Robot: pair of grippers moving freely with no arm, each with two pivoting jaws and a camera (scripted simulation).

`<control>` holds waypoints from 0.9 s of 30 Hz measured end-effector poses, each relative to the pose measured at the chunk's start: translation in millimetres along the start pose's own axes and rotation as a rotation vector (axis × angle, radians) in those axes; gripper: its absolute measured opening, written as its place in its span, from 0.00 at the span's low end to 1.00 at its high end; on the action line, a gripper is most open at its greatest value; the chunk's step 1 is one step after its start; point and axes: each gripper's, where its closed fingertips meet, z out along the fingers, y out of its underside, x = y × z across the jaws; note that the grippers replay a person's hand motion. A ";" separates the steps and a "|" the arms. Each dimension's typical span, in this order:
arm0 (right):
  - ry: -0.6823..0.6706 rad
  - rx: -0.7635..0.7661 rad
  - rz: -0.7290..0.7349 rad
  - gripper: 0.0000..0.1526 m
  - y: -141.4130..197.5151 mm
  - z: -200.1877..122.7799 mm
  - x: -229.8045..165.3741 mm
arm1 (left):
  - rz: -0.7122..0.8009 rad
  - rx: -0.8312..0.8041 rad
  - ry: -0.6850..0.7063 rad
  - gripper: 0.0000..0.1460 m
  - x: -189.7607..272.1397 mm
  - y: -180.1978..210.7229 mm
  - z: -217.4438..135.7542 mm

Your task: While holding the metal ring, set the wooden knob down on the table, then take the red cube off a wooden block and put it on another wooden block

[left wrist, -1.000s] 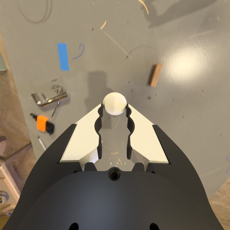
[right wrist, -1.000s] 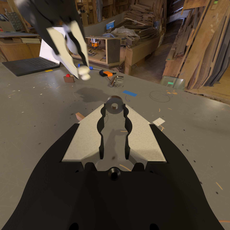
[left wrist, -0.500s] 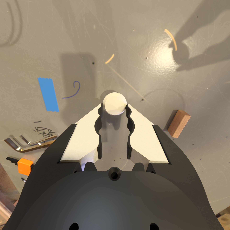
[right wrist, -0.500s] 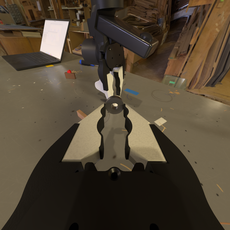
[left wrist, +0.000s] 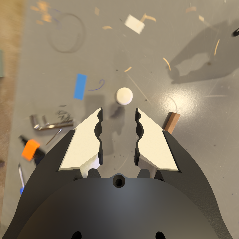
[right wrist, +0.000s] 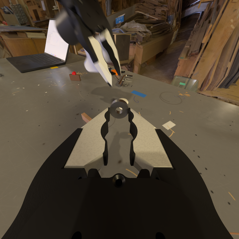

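The pale wooden knob (left wrist: 124, 95) stands on the grey table, free, just ahead of my left gripper (left wrist: 118, 109), which is open and empty above it. In the right wrist view the knob (right wrist: 124, 100) peeks out behind the metal ring (right wrist: 119, 110), on which my right gripper (right wrist: 119, 110) is shut. The left gripper (right wrist: 113, 80) hangs tilted above the table farther off. The red cube (right wrist: 73, 73) sits on a wooden block (right wrist: 74, 77) near the laptop. Another wooden block (left wrist: 171, 122) lies right of my left fingers; it also shows in the right wrist view (right wrist: 86, 117).
Hex keys (left wrist: 51, 124), an orange-handled tool (left wrist: 31, 149) and blue tape (left wrist: 80, 86) lie left of the knob. A white paper scrap (right wrist: 168, 124) lies to the right. An open laptop (right wrist: 42, 56) stands at the far left. The table edge (right wrist: 213, 98) runs at the far right.
My left gripper opened, let go of the knob onto the table, and rose and tilted away. My right gripper kept hold of the ring.
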 end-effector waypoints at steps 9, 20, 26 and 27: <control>-0.001 -0.021 -0.013 0.18 4.7 2.3 -1.8 | -0.535 0.385 -0.666 0.34 -2.6 143.3 -191.3; -0.018 -0.043 -0.002 0.18 10.1 4.4 -3.5 | -0.772 0.334 -0.694 0.40 66.2 290.8 -172.7; -0.052 -0.057 -0.009 0.18 11.6 6.9 -10.7 | -0.734 0.324 -0.659 0.40 66.0 291.2 -164.3; -0.055 -0.062 -0.015 0.18 12.3 7.5 -12.0 | -0.723 0.324 -0.652 0.40 64.6 289.6 -163.8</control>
